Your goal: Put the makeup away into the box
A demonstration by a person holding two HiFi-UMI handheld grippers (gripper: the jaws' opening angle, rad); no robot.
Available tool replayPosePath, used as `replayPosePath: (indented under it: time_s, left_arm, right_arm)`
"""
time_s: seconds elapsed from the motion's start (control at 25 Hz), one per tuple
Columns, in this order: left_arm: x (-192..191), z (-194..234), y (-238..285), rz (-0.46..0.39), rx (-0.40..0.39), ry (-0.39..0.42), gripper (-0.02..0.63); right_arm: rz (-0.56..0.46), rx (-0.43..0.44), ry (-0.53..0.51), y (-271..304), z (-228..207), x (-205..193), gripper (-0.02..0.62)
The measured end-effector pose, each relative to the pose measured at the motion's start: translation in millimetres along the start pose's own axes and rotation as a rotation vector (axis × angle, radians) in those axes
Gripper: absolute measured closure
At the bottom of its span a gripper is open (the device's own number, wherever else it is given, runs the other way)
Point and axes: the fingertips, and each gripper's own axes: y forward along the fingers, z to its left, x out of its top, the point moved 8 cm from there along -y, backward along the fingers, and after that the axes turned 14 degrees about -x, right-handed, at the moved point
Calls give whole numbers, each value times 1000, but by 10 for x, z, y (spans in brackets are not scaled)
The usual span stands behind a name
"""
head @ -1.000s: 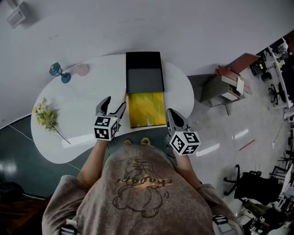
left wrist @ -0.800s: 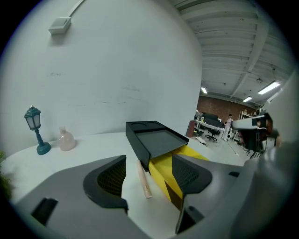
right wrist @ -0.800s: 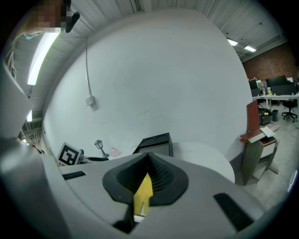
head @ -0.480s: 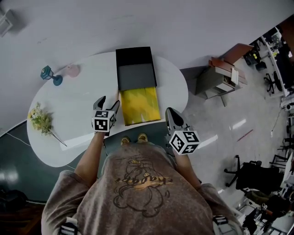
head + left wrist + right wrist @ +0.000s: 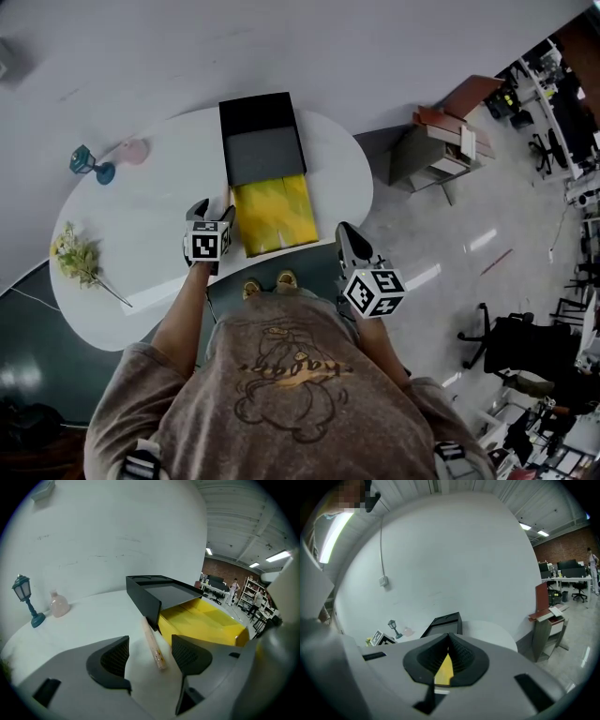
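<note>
One slim pink stick (image 5: 153,648) lies flat on the table (image 5: 141,234), at the left of the box (image 5: 140,603), with its far end by the black corner. The left gripper (image 5: 211,214) has its jaws wide apart on either side of the stick's near end and touches nothing. The right gripper (image 5: 449,639) hangs off the table's near right edge, its jaws brought together and empty.

The stick runs at a slant and sits nearer the right-hand jaw than the left. If the jaws close from here, that jaw would likely meet it first and push it sideways. Being thin and probably round, it may roll or slip out of the pinch. A shove forward could jam its far end against the box wall. Since it lies flat, the jaw tips must come right down to the table and may scrape it or ride over the stick.

Whether the far end touches the box cannot be told. In the head view the stick is too small to make out. The left gripper's body cuts off the near part of the yellow inside. The right gripper view shows only a yellow sliver below its jaws. Whether the pink bottle (image 5: 58,605) at far left counts as makeup is unclear.
</note>
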Motion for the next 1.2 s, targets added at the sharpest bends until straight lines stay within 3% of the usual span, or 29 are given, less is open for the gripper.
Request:
replayPosePath:
  time_s: [0.56,1.2]
  left_arm:
    - [-33,24,199,75,9,41,354]
    - [-41,17,294,96,19,21,497]
  right_arm:
    - [0,-44,19,-97,-87,-81,592]
    - [-21,-104,44,-246,-124,-116,592]
